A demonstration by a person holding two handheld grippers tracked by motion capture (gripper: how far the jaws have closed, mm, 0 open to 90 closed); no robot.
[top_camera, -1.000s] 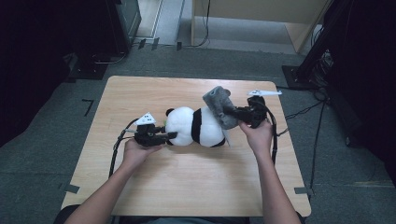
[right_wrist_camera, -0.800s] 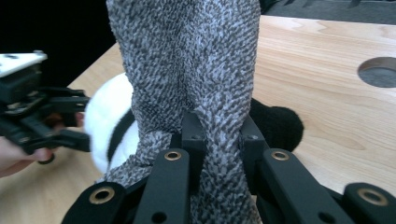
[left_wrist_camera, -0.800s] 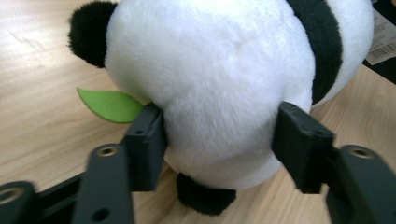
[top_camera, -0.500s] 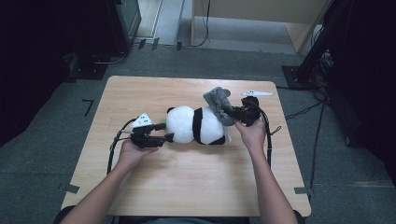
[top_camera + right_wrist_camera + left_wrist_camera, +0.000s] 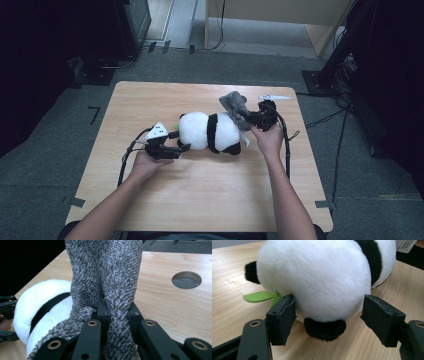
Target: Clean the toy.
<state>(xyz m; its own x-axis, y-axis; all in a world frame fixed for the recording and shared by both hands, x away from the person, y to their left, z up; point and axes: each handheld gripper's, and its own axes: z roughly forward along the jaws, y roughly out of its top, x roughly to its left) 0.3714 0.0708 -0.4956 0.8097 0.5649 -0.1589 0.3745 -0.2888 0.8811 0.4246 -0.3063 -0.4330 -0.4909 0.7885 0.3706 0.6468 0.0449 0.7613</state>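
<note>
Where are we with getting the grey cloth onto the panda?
Done: the right claw is shut on the grey cloth, which already touches the plush panda at its right end. In hand: the left claw has just been opening; its pads flank the panda's head without pressing. Left: the cloth is bunched, not spread, and most of the panda is uncovered on the table.

The panda plush toy point(image 5: 319, 282) is soft, short-piled fleece, white with black patches, matt and fuzzy; a flat green felt leaf point(image 5: 258, 296) sticks out beside it. The grey cloth point(image 5: 107, 277) has a coarse, nubbly terry weave in flecked grey and white. The table point(image 5: 200, 195) is pale wood with visible grain and a smooth satin finish. The left gripper point(image 5: 332, 322) has matt black plastic links with brass-coloured rivets, and its pads point(image 5: 283, 317) look like dull, slightly rough rubber. A paper tag point(image 5: 405, 245) shows printed lines.
</note>
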